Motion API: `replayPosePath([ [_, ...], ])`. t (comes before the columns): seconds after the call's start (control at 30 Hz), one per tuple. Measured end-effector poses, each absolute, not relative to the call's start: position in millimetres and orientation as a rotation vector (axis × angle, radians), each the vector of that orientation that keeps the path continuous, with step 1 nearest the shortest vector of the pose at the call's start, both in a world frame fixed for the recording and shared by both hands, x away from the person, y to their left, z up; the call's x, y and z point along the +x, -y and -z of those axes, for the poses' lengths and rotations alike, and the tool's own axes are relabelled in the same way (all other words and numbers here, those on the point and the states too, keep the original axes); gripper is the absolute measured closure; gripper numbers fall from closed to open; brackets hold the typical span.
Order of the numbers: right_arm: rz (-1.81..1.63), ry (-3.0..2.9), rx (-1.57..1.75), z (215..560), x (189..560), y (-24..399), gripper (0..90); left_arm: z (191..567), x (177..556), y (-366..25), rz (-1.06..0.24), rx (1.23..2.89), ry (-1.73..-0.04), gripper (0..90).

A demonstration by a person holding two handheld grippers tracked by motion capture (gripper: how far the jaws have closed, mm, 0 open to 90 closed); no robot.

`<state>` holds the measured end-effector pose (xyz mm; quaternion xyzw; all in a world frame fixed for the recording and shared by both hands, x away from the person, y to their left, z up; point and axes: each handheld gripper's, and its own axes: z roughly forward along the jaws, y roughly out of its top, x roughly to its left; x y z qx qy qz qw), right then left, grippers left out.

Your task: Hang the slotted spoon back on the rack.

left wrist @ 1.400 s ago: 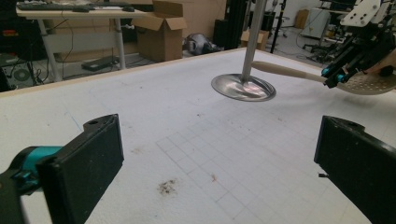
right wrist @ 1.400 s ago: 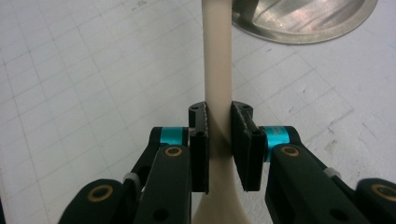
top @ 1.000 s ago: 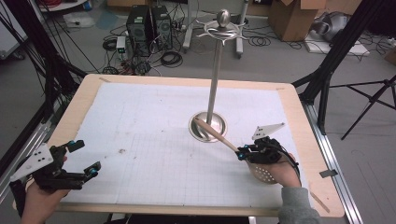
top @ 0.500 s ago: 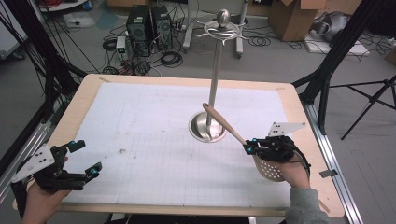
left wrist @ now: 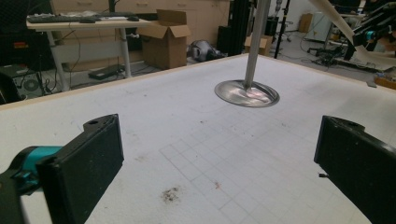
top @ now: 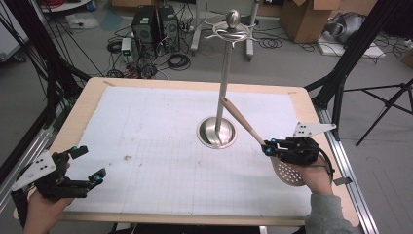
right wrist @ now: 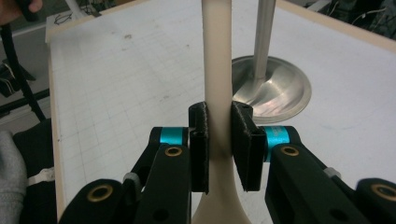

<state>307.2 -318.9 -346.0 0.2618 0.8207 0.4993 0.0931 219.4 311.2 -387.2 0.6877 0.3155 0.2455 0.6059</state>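
Right tool clamps the slotted spoon by its handle, tip angled toward the hanging stand; left tool rests wide open on the worktop.

My right gripper has come up off the mat and drifted right, toward the right edge of the table, carrying the slotted spoon with it. 1 second ago the spoon's handle lay low, its tip down at the round base of the metal stand. Now the handle slopes up to the far left, its tip raised against the stand's pole, well above the base. The spoon's perforated bowl has shifted right with my hand and now lies nearer the table's right rim.
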Motion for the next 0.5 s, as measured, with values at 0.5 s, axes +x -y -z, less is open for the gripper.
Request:
replayPosePath([
  [0.5, -1.562, -2.337, 0.781, 335.4, 306.1, 341.6, 78.3, 386.0, 219.1, -312.3, -0.555, 1.574, -0.728, 1.7],
])
